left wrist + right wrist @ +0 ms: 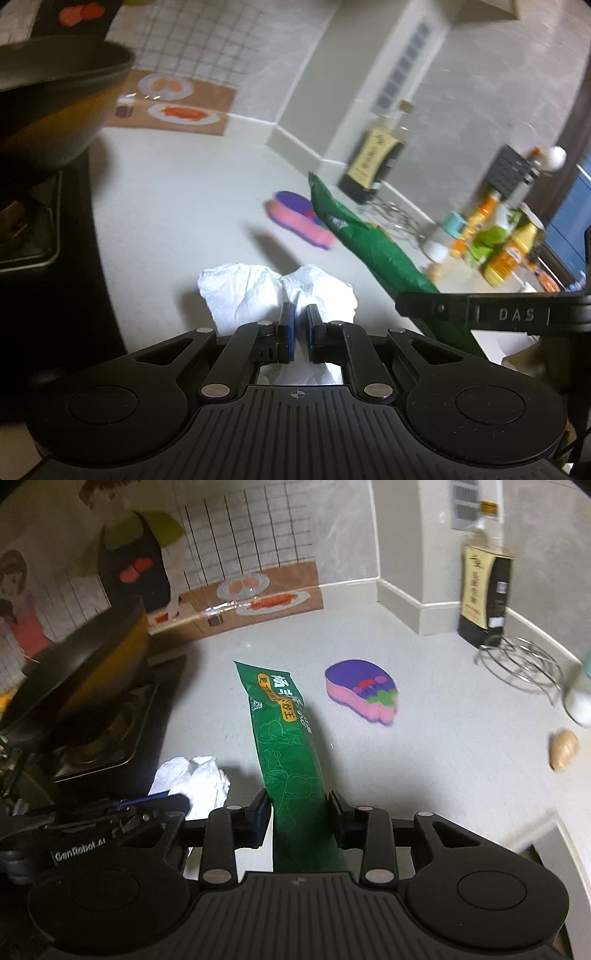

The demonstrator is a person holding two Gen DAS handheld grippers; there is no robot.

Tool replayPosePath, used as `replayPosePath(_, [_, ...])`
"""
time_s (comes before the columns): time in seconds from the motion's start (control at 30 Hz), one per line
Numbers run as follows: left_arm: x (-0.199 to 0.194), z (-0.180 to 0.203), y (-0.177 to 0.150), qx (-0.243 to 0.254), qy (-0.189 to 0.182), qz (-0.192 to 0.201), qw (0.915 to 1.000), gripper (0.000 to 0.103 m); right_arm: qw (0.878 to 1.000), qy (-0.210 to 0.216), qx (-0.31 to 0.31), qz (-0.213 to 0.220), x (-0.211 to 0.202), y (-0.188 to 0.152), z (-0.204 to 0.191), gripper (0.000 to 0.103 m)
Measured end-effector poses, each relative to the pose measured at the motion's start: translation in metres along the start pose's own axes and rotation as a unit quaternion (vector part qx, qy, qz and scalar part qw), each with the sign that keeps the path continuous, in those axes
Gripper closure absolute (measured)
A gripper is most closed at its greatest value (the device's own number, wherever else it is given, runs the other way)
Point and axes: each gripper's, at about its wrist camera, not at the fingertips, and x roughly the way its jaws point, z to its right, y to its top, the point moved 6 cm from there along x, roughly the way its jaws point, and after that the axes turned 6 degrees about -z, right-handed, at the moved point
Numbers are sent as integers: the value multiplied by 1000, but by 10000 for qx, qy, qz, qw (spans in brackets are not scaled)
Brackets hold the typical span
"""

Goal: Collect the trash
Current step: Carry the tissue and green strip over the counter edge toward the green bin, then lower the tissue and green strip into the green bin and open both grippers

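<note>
The left tool (298,317) sits closest to its camera, jaws pinched together on a crumpled white tissue (258,291), soft and creased, bunched just ahead of the pads and above the pale, smooth surface (177,206). To its right, the right tool (299,812) is clamped on a long green wrapper (284,738), a glossy, crinkly plastic sleeve with printed lettering that sticks out stiffly forward between the jaws. Both pieces of trash look picked up, so the step in hand is the carry; the next move calls for finding a bin, which shows in neither view, and keeping both grips firm. Further right lie a pink and purple sponge (362,690), spongy and rounded, a wire rack (524,664) and a dark glass bottle (484,590).
</note>
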Motion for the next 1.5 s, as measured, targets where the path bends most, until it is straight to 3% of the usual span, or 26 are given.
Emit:
replayPosePath(0.27, [-16,67,-46,363,-211,-288,9987,93,9986,-33,463,242,-51,-64,44,70])
replayPosePath(0.43, [-7,103,-77,644,-332,-729,9947,93,9945,23,916,500,-79,-101,76,70])
replayPosePath(0.7, [34,161,-120,1270,-683,-1494,9782,93,9801,-356,1889,498,-108,-167,142,70])
replayPosePath(0.87, [79,167,-151,1092,-957,-2193,9648,93,9679,-625,2409,362,-115,-212,175,70])
replayPosePath(0.93, [108,158,-165,716,-1106,-2591,9568,93,9631,-749,2570,288,-114,-230,185,70])
replayPosePath(1.07, [178,134,-202,147,-1048,-3245,9400,93,9490,-970,3000,-49,-96,-272,204,70])
replayPosePath(1.3, [317,116,-299,-71,-925,-4050,9096,93,9155,-1197,3720,-960,-37,-358,228,70])
replayPosePath(1.43, [385,102,-356,-471,-963,-4514,8859,91,9078,-1317,3819,-1130,-16,-381,235,70])
replayPosePath(1.5, [417,92,-385,-826,-1052,-4758,8693,90,9068,-1395,3816,-1126,-11,-387,239,70])
